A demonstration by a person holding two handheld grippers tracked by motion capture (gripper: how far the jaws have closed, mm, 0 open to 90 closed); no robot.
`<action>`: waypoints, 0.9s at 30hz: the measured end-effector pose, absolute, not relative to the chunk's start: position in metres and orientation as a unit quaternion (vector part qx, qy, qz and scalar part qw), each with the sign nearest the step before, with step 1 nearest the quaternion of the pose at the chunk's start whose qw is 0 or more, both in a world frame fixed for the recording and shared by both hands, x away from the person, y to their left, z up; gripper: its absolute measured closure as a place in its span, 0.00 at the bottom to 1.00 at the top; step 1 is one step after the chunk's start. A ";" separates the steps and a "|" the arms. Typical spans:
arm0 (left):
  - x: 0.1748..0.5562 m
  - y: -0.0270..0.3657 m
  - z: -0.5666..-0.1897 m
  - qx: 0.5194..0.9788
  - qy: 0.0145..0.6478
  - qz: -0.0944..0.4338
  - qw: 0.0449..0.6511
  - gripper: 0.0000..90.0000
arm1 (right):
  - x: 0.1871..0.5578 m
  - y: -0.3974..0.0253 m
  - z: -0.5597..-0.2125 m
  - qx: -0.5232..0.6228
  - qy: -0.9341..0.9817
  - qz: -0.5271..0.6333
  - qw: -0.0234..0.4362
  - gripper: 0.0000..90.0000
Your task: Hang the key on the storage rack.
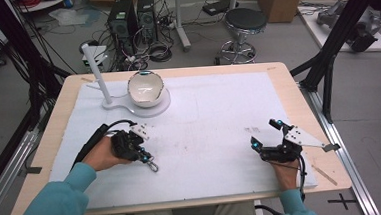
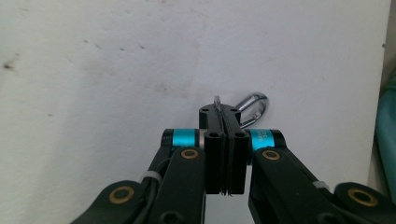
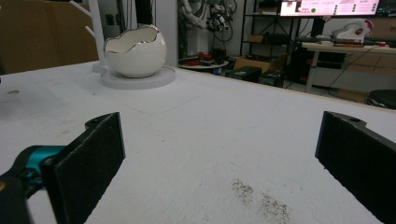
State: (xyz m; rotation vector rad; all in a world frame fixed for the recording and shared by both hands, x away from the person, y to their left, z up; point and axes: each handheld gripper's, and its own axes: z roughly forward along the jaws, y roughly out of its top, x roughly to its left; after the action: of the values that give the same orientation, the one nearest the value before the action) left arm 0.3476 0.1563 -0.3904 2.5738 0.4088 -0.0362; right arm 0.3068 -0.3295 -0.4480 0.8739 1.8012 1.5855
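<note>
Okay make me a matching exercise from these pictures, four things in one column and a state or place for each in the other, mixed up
Things:
1. left tongs
2. right tongs
3. bowl
4. stool

States or places:
A. on the white stand's round base
B. on the floor beyond the table
C. shut on a metal clip
D. open, holding nothing

Pairs: 1-C, 2-D, 3-A, 4-B

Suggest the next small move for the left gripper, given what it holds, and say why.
Probably lift the left gripper a little off the white mat. Its jaws are shut on a small metal clasp low against the mat, so raising it would free the clasp for carrying, perhaps toward the egg-shaped bowl or the white stand. The right gripper sits open and holds nothing.
</note>
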 end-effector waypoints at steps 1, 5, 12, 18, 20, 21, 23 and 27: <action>0.347 0.158 -0.389 0.949 0.159 -0.011 0.272 0.98 | 0.306 -0.329 -0.448 0.330 0.675 0.594 0.286 0.01; 0.349 0.169 -0.378 0.941 0.168 0.000 0.293 0.98 | 0.306 -0.329 -0.448 0.329 0.676 0.593 0.288 0.01; 0.354 0.198 -0.348 0.920 0.193 0.036 0.340 0.98 | 0.307 -0.329 -0.448 0.326 0.676 0.593 0.290 0.01; 0.363 0.230 -0.313 0.896 0.220 0.073 0.378 0.98 | 0.306 -0.329 -0.448 0.328 0.676 0.593 0.288 0.01; 0.366 0.240 -0.302 0.891 0.228 0.088 0.382 0.98 | 0.306 -0.329 -0.448 0.329 0.676 0.593 0.288 0.01; 0.368 0.245 -0.297 0.888 0.232 0.093 0.386 0.98 | 0.306 -0.329 -0.448 0.329 0.676 0.594 0.287 0.01; 0.370 0.253 -0.289 0.880 0.243 0.102 0.395 0.98 | 0.306 -0.329 -0.448 0.329 0.676 0.593 0.288 0.01; 0.377 0.270 -0.273 0.873 0.261 0.117 0.395 0.98 | 0.306 -0.329 -0.448 0.329 0.676 0.593 0.288 0.01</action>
State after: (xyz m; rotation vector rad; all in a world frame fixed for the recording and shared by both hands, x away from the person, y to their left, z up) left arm 0.3769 0.2703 -0.2728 2.2139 0.6626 0.2971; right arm 0.3065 -0.3292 -0.4481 0.8781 1.8049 1.5847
